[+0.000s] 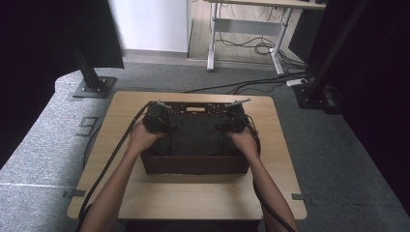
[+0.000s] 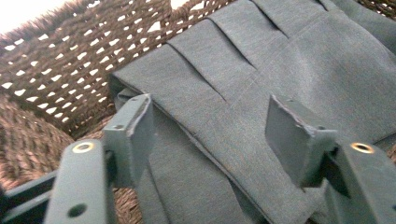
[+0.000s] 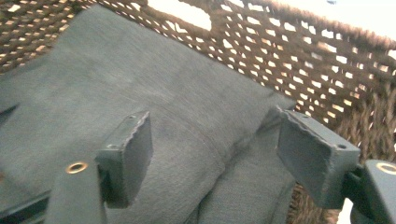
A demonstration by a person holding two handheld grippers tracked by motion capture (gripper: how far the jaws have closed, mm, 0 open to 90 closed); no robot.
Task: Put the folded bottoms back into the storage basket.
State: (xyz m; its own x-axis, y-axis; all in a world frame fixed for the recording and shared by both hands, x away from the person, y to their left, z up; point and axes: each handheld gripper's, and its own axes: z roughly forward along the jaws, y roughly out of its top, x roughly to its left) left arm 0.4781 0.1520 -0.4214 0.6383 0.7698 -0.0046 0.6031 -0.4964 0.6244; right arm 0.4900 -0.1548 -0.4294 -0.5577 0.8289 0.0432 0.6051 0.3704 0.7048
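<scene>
L gripper (image 2: 210,140) & R gripper (image 3: 215,158) jaws apart over folded grey cloth (image 1: 196,135) in wicker basket (image 1: 193,164), gripping nothing

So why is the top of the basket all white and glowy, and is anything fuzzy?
In both gripper views, bright light behind the wicker basket washes out the holes in its weave; the left gripper view's grey folded cloth looks slightly soft; the high view is dim, with black corners, and the left gripper and right gripper look dark.
</scene>
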